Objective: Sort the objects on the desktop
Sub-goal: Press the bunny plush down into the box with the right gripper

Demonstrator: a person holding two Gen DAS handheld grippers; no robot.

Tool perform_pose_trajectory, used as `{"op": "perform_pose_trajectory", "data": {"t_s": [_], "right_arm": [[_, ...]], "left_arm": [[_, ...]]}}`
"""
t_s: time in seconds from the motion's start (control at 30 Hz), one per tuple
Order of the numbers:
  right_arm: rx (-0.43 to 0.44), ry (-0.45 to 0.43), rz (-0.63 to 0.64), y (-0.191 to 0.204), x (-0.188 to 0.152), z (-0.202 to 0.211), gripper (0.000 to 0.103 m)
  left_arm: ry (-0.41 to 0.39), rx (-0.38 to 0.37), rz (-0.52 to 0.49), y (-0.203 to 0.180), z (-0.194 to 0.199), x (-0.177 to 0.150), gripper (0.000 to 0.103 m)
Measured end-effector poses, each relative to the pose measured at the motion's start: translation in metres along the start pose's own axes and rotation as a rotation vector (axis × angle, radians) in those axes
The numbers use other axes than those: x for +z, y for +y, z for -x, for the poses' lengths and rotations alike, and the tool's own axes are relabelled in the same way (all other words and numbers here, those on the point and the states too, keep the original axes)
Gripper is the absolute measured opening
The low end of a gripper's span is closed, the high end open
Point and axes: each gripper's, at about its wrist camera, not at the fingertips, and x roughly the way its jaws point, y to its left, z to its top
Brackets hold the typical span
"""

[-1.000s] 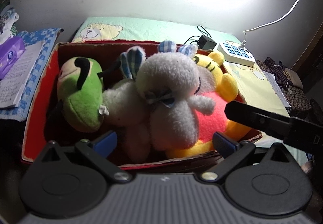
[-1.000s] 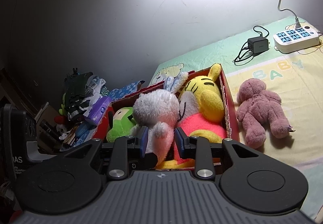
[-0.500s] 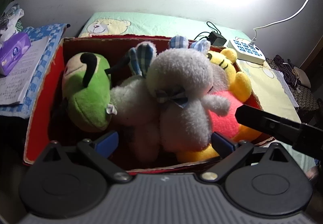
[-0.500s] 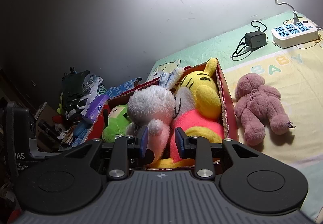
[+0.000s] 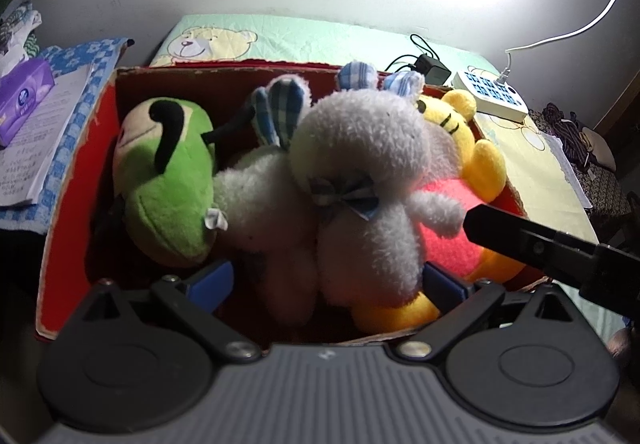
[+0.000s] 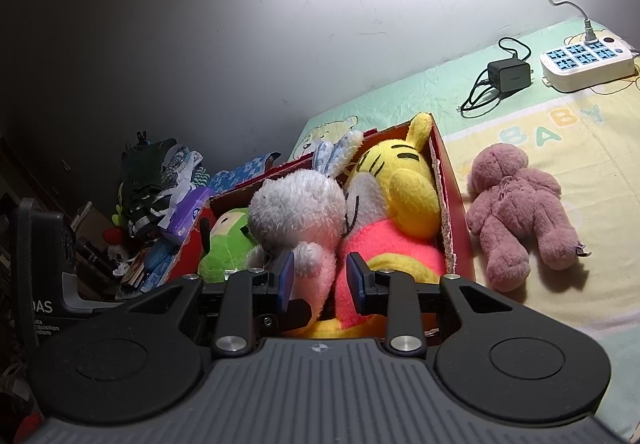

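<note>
A red cardboard box (image 5: 76, 172) holds a green plush dog (image 5: 168, 180), a white bunny (image 5: 264, 200), a grey-white bunny (image 5: 368, 164) and a yellow tiger in a pink shirt (image 5: 480, 160). My left gripper (image 5: 326, 282) hangs wide open over the near edge, gripping nothing. My right gripper (image 6: 320, 278) is narrowed on the grey-white bunny's (image 6: 296, 212) paw, and one of its fingers (image 5: 516, 236) reaches in from the right. A pink plush bear (image 6: 516, 204) lies on the mat outside the box wall (image 6: 444, 196).
A white power strip (image 6: 584, 64) and a black charger (image 6: 508, 74) with cables lie at the far end of the baby mat. A purple tissue pack (image 5: 24, 96) and papers (image 5: 36, 148) sit left of the box. A heap of clothes (image 6: 160, 180) stands by the wall.
The left wrist view has drifted, so the box sits a bit lower and further right. The right gripper keeps the same narrow gap around the bunny's paw.
</note>
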Motion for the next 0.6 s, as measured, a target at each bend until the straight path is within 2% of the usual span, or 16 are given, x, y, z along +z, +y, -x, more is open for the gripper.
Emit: {"op": "perform_pose_trajectory", "data": {"t_s": [0.6], "right_arm": [[0.002, 0.006, 0.000, -0.0018, -0.0005, -0.0029, 0.031]], "left_arm": [[0.011, 0.006, -0.002, -0.0010, -0.0040, -0.0005, 0.101]]}}
